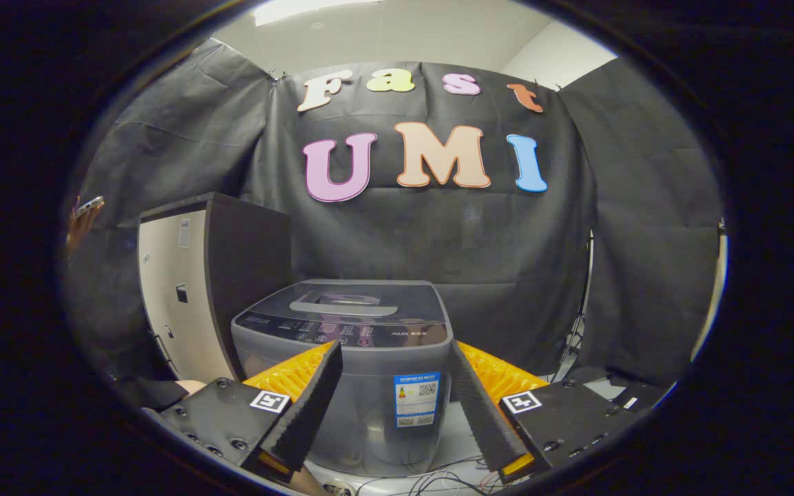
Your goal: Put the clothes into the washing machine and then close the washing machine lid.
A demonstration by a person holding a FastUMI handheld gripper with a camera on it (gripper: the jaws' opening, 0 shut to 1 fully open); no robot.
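A small grey top-loading washing machine (349,358) stands on the floor straight ahead, beyond my fingers. Its dark lid (345,306) lies flat and shut, with a handle recess on top and a control strip along its front edge. My gripper (395,353) is open, fingers spread wide, with nothing between them; the machine's front shows through the gap. The fingertips frame the machine's upper front corners from a short distance.
A tall cabinet (187,289) with a pale front and dark side stands left of the machine. A hand holding a phone (83,210) shows farther left. Cables (431,479) lie on the floor under the machine's front. Black cloth walls the space behind and on both sides.
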